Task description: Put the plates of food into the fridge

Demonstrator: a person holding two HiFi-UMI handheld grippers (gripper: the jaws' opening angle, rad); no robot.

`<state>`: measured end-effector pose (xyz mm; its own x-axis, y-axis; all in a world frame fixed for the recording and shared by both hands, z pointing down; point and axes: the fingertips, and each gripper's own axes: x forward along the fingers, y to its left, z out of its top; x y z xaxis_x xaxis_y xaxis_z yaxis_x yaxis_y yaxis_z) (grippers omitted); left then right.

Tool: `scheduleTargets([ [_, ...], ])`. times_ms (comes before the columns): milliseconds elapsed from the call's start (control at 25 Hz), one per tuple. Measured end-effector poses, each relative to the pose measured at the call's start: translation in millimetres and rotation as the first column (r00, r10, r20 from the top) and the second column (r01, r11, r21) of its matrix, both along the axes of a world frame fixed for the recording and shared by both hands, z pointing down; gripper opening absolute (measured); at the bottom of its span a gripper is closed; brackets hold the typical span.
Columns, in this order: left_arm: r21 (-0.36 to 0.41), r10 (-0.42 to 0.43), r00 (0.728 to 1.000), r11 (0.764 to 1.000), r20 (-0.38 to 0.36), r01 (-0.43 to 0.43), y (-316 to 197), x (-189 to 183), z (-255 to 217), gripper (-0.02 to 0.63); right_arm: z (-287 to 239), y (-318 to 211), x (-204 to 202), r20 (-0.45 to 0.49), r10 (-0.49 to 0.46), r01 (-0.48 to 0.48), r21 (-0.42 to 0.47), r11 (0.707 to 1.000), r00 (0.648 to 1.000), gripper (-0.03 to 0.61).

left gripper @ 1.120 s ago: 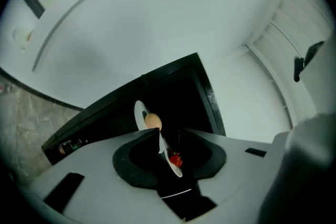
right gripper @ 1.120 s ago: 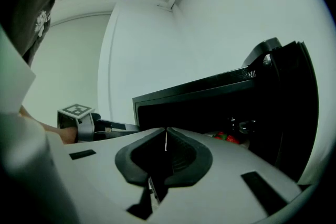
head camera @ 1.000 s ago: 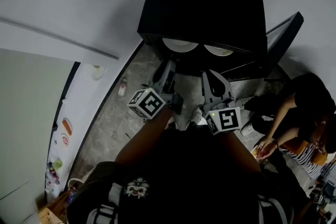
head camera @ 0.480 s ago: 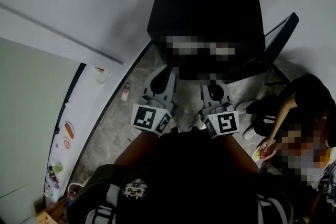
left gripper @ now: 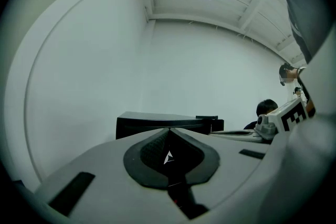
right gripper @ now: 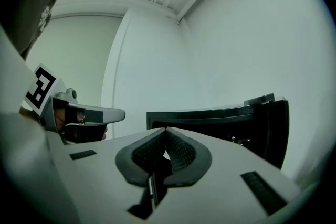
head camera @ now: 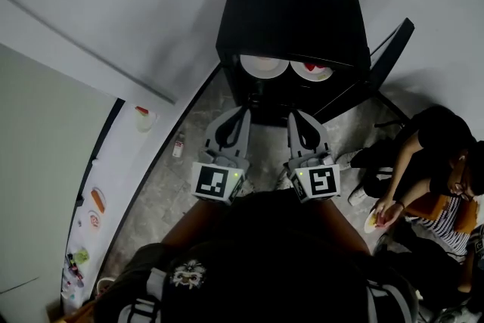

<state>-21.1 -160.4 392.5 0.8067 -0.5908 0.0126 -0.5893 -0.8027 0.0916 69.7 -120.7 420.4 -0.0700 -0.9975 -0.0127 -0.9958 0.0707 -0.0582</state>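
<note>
fridge (head camera: 295,11) interior: dark; its top hides all but the front of two plates.
left plate (head camera: 263,66): back part hidden; food a pale patch, too small to name.
right plate (head camera: 312,71): back part hidden; red bits, kind unclear.
seated person (head camera: 435,155): cut off by the right edge.
counter items (head camera: 96,200): too small to identify.

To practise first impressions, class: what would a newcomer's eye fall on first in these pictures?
The black fridge stands open at the top of the head view, with two plates of food side by side inside. Below it, the left claw, which has just closed on nothing, and the right claw, both shut, point toward it. A person sits on the floor at right.
</note>
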Motion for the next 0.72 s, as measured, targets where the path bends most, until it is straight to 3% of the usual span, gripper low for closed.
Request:
scheduleTargets([
  [520,0.017,0.041,0.997,0.999,0.066,-0.043,18.1,-32.4,18.2,0.023,-13.1,37.6,38.8,-0.071,0.226,-0.226,0.013,0.974,0.972,0.025],
  [720,0.008,0.057,0.998,0.998,0.024,-0.057,25.0,-32.6,10.5,0.023,-20.5,40.9,40.1,-0.097,0.251,-0.249,0.037,0.968,0.963,0.025],
])
